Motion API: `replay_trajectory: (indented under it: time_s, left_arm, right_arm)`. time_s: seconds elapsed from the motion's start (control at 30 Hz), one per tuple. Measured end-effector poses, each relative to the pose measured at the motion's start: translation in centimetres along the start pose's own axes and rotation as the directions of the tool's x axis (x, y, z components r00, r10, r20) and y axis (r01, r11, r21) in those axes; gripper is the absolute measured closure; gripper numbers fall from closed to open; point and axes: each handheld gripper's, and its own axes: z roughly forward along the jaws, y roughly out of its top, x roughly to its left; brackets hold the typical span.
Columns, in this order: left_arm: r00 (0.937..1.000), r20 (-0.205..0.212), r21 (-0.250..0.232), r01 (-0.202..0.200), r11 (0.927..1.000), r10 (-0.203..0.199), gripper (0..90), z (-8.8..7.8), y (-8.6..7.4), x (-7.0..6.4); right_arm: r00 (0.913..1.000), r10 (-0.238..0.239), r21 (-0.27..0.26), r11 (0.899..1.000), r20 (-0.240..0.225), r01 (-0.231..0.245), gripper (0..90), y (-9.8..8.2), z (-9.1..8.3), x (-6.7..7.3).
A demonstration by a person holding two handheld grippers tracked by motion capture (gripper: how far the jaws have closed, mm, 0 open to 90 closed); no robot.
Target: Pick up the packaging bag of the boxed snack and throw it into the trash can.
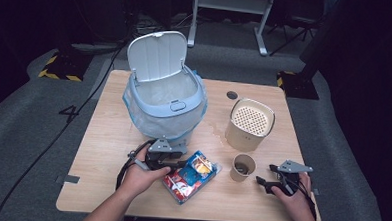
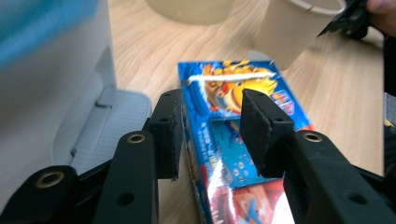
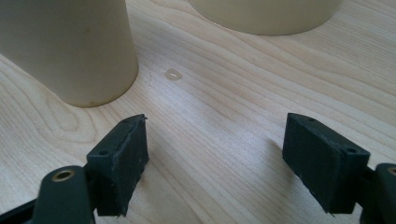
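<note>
Snack packet (image 1: 191,176): a blue and red plastic-wrapped packet lying flat near the front edge of the tabletop (image 1: 260,203), a little left of the middle, just in front of the bin.
Long axis: running diagonally, from the front edge up toward the paper cup (image 1: 243,167) at its far right end.
Left gripper (image 1: 174,164): sitting at the packet's left side, with the fingers (image 2: 168,133) straddling the packet across its width, one on each long edge.
Fingers, left: partly drawn together around the packet; the left pad is lying against the wrapper's edge, while the right pad is standing over the printed face, and a firm clamp cannot be told.
Right gripper (image 1: 267,183): resting near the front right corner, beside the paper cup, well apart from the packet; its fingers (image 3: 122,161) are spread wide with bare wood between them.
Nearer hand: the left one, by far.
Bin (image 1: 162,101): a pale blue bin with its lid (image 1: 156,54) standing open, lined with a bag, behind the left gripper toward the back edge.
Other things: a cream perforated-top canister (image 1: 249,124) is standing behind the cup.
Room: dark, with grey carpet and a frame stand beyond the tabletop.
</note>
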Motion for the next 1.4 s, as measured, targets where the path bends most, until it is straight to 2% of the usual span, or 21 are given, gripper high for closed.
replay_trajectory:
  time_s: [0.07,0.13,0.17,0.2,0.3,0.33,0.5,0.63,0.83,0.97,1.23,1.27,1.3,1.33,1.4]
  left_arm:
    - [0.9999,-0.011,0.016,0.011,0.9998,-0.011,60.4,0.4,-0.3,0.2]
    - [0.9993,-0.037,0.042,0.009,0.9991,-0.007,61.9,0.7,-0.6,0.4]
    - [0.9993,-0.037,0.042,0.009,0.9991,-0.007,62.5,0.7,-0.6,0.4]
    - [0.9991,-0.03,0.046,0.03,0.9985,-0.029,63.5,1.0,-0.9,0.6]
    - [0.9982,-0.024,0.057,0.056,0.9968,-0.055,66.7,1.4,-1.1,0.8]
    - [0.9971,-0.013,0.061,0.075,0.9953,-0.074,67.7,1.5,-1.2,0.8]
    - [0.9925,0.017,0.078,0.119,0.9898,-0.121,70.3,1.8,-1.3,0.9]
    - [0.9905,0.028,0.104,0.131,0.9859,-0.135,67.2,1.9,-1.3,0.9]
    - [0.9916,0.025,0.123,0.123,0.9848,-0.127,75.8,2.2,-1.2,0.8]
    - [0.9915,0.017,0.111,0.126,0.9858,-0.129,77.7,2.0,-1.0,0.7]
    - [0.9955,0.009,0.07,0.094,0.9931,-0.095,80.0,1.5,-0.5,0.2]
    - [0.9964,0.013,0.055,0.084,0.995,-0.084,80.4,1.3,-0.4,0.0]
    - [0.9964,0.013,0.055,0.084,0.995,-0.084,85.1,1.3,-0.4,0.0]
    - [0.9934,0.048,0.016,0.104,0.9945,-0.104,88.6,0.8,-0.1,-0.1]
    - [0.9922,0.059,-0.002,0.11,0.9939,-0.11,89.1,0.6,0.0,-0.2]
  right_arm:
    - [1.0,-0.001,0.0,1.0,0.0,0.001,22.2,0.0,0.0,0.0]
    - [1.0,0.0,0.0,1.0,0.0,0.0,22.3,0.0,0.0,0.0]
    - [1.0,-0.001,0.0,1.0,0.0,0.001,22.2,0.0,0.0,0.0]
    - [1.0,0.0,0.0,1.0,0.0,0.0,22.2,0.0,0.0,0.0]
    - [1.0,0.0,0.0,1.0,0.0,0.0,22.2,0.0,0.0,0.0]
    - [1.0,0.0,0.0,1.0,0.0,0.0,22.2,0.0,0.0,0.0]
    - [1.0,0.0,0.0,1.0,0.0,0.0,22.2,0.0,0.0,0.0]
    - [1.0,-0.001,0.0,1.0,0.0,0.001,22.2,0.0,0.0,0.0]
    - [1.0,0.0,0.0,1.0,0.0,0.0,22.2,0.0,0.0,0.0]
    - [1.0,0.0,0.0,1.0,0.0,0.0,22.2,0.0,0.0,0.0]
    - [1.0,0.0,0.0,1.0,0.0,0.0,22.2,0.0,0.0,0.0]
    - [1.0,0.0,0.0,1.0,0.0,0.0,22.2,0.0,0.0,0.0]
    - [1.0,0.0,0.0,1.0,0.0,0.0,22.2,0.0,0.0,0.0]
    - [1.0,0.0,0.0,1.0,0.0,0.0,22.3,0.0,0.0,0.0]
    - [1.0,0.0,0.0,1.0,0.0,0.0,22.3,0.0,0.0,0.0]
